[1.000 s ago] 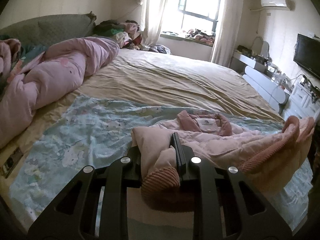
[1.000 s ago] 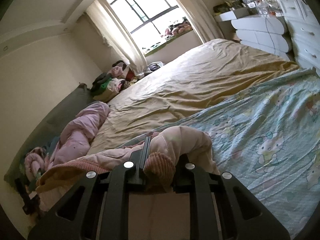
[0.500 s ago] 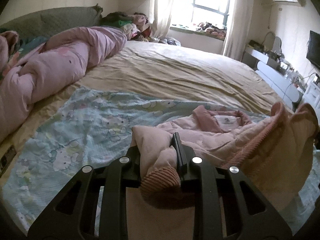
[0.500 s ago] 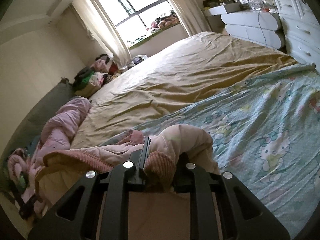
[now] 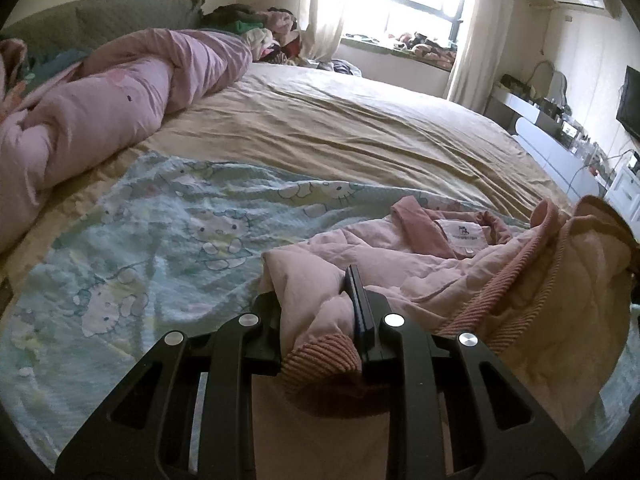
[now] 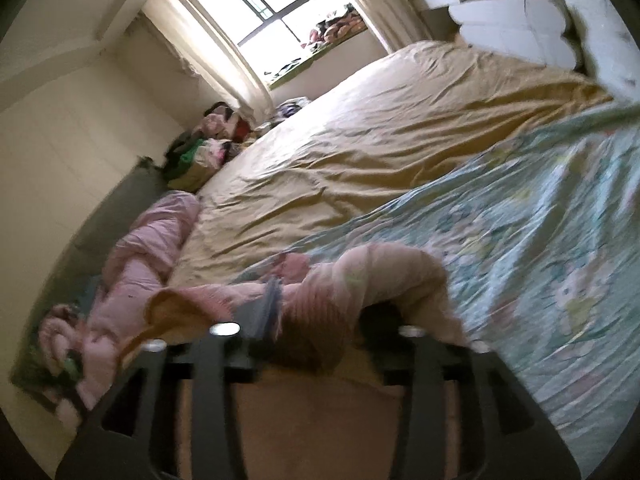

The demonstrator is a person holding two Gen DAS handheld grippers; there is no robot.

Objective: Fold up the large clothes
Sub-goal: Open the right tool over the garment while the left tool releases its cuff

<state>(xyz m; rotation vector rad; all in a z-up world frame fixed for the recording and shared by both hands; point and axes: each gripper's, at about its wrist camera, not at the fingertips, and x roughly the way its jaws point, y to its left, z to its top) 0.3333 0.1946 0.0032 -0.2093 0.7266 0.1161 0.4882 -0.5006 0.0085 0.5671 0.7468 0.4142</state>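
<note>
Only left view: jacket (image 5: 420, 256) label (image 5: 464, 236), television (image 5: 632, 108).

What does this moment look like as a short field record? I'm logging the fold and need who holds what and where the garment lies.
garment: pink padded jacket, collar and label facing up
surface: blue cartoon-print sheet over a tan bedspread
left tongs: shut on a ribbed cuff
right tongs: shut on the other ribbed cuff, view blurred
jacket state: near edge lifted, far part lying on the sheet
nearby: pink quilt bunched by the headboard
</note>
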